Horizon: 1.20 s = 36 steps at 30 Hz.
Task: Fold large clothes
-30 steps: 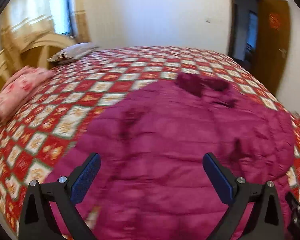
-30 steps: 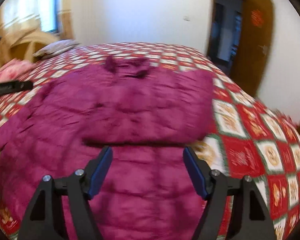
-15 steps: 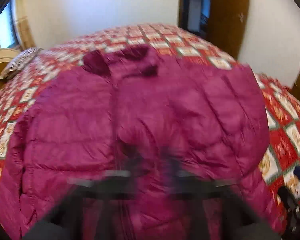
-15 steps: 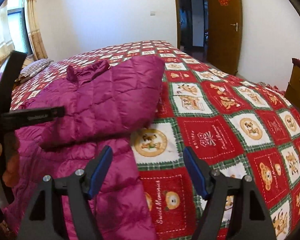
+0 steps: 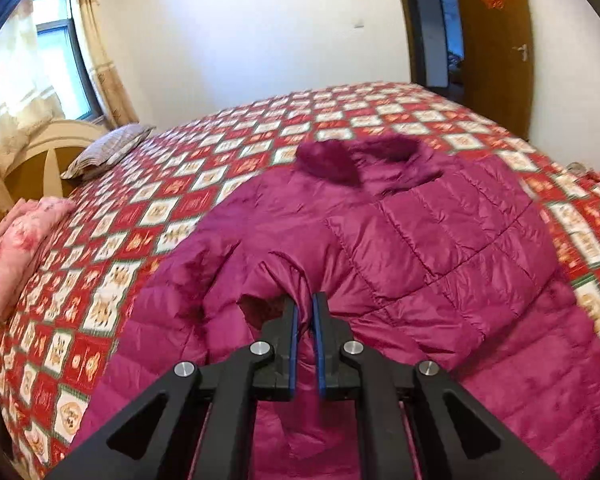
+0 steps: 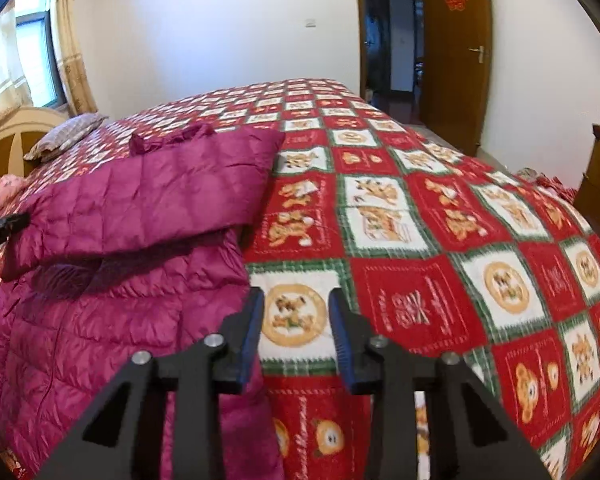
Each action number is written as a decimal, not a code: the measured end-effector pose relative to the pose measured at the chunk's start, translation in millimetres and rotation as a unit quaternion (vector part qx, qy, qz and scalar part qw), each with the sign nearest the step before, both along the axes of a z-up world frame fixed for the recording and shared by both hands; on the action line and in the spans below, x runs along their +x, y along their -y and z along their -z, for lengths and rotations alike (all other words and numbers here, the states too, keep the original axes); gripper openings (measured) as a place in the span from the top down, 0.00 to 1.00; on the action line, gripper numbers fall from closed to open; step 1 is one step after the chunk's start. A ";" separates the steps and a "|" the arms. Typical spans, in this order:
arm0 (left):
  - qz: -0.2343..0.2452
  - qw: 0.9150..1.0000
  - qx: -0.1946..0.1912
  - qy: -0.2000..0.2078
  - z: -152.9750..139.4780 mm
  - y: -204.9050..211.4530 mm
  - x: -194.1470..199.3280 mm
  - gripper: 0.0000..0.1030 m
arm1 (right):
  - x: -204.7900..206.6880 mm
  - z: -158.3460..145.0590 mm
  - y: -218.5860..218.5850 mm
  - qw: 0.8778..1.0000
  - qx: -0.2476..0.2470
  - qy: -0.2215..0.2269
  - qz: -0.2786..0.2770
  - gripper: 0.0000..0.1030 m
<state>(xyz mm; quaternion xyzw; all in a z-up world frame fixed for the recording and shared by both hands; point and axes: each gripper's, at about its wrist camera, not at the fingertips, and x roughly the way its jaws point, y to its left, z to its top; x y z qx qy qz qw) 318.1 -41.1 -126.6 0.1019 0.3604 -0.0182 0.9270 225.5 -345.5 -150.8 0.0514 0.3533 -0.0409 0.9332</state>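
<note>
Left wrist view: nearest the lens, the left claw (image 5: 305,320) is seen closed tight, a pinch of magenta fabric caught between its blue pads at what appears to be a sleeve or side fold of the puffer jacket (image 5: 440,248). Just ahead of that claw the quilted body is spread, one sleeve already laid across the chest, and beyond it the dark fleecy collar (image 5: 356,160) is found. To the claw's far left, a pink folded blanket (image 5: 16,248) and a grey pillow (image 5: 108,150) are seen near the headboard.

In the right wrist view, the right claw (image 6: 296,328) has just been closing and is held partly open; nothing lies between its pads, and only the patterned bedspread (image 6: 440,220) is seen past them. The jacket's side edge sits just beside its left finger, the folded-over sleeve further ahead and to the left.

The task is judged to be early: one sleeve seems folded in, the other side gripped but not yet carried over, and the lengthwise folds of the body are left to be done.
</note>
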 end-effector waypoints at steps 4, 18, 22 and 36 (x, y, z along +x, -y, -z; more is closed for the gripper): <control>-0.002 0.998 -0.031 -0.047 25.6 -11.3 4.3 0.92 | 22.6 -8.3 -1.3 1.000 -0.005 -0.007 -0.014 0.65; -0.078 0.995 -0.006 0.057 1.5 -21.3 -1.8 0.19 | 138.5 18.3 -55.7 0.993 -0.018 -0.030 -0.113 0.65; -0.074 0.992 -0.027 0.094 -11.4 -20.2 -4.8 0.15 | 138.4 45.6 -56.9 0.994 -0.022 -0.038 -0.099 0.65; -0.068 0.997 0.015 -0.016 74.2 -18.5 42.1 0.12 | 124.1 52.0 -64.4 0.995 -0.022 -0.045 -0.081 0.65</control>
